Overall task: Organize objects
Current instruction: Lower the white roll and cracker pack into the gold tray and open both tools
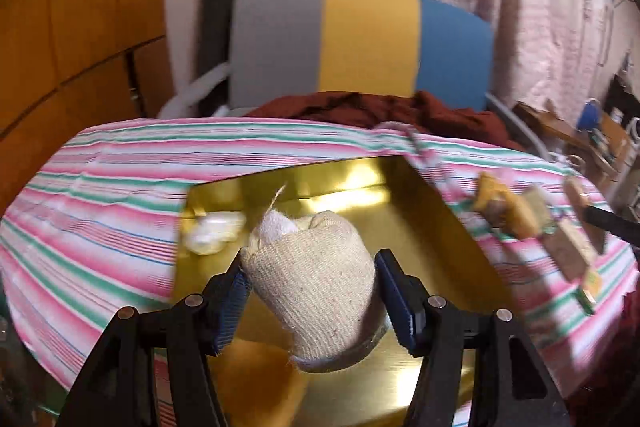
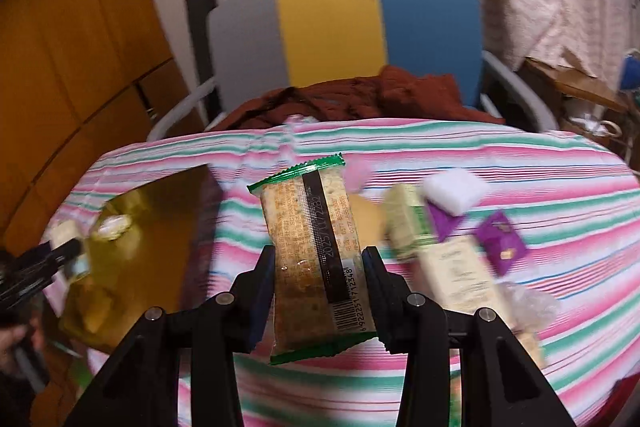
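**Both grippers loaded over the striped table**

Over the gold tray (image 1: 400, 195), the left gripper (image 1: 312, 291) is clamped on a rolled cream sock (image 1: 316, 283), its blue-padded fingers (image 1: 394, 291) pressing the bundle from both sides. The sock hangs above the tray's shiny floor, where a small white wad (image 1: 214, 231) lies near the far left corner. The tray sits on a tablecloth (image 1: 100, 203) striped pink, green and white.

To the right of the tray, the right gripper (image 2: 320, 279) is closed on a green-edged snack packet (image 2: 312, 251), held upright above the cloth with its barcode facing the camera. Beyond it on the cloth lie purple sachets (image 2: 500, 241), a white block (image 2: 456, 189) and a pale box (image 2: 460, 275), all blurred. A chair (image 2: 340, 27) with grey, yellow and blue panels stands behind the table, a dark red cloth (image 2: 360, 99) heaped on its seat.
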The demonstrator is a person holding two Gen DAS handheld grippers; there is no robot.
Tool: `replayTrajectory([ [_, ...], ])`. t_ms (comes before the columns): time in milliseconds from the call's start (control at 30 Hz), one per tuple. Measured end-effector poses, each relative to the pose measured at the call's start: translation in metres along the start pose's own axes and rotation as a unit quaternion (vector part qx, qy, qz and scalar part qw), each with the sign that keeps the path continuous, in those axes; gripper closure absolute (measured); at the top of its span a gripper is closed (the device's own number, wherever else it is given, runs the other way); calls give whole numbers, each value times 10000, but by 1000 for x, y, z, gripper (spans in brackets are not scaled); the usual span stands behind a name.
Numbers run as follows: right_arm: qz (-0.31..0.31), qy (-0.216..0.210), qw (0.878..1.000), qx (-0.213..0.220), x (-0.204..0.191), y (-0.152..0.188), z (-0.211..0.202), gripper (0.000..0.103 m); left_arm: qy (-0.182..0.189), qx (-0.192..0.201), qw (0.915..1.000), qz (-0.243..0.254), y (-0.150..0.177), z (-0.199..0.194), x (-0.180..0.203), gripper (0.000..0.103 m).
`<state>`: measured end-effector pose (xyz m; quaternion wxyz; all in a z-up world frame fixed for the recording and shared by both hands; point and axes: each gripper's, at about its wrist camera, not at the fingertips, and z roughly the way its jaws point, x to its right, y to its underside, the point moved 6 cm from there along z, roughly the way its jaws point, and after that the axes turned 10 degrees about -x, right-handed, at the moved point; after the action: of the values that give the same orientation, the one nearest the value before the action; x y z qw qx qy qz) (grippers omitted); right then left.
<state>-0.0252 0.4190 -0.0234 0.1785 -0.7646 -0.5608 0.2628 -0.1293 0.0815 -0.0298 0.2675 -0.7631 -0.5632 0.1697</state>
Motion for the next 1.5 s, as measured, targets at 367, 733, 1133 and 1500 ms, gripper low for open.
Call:
replayTrajectory([
  [367,-249,-1064,9920,-638,-145,-7,62,60,-369,44,9980,-504,4,7,-63,31],
  [733,-551,-1456,9844,-823,-217,14,84,42,-124,158,9956,-917,39,-25,-66,31],
  [1133,-1181,-445,9916,-289,-207,41,59,26,-208,116,9955,-921,49,-31,-44,31],
  [1500,-1259,124,9919,84,-196,46,43,15,-251,132,9967,-767,55,-37,-30,31],
])
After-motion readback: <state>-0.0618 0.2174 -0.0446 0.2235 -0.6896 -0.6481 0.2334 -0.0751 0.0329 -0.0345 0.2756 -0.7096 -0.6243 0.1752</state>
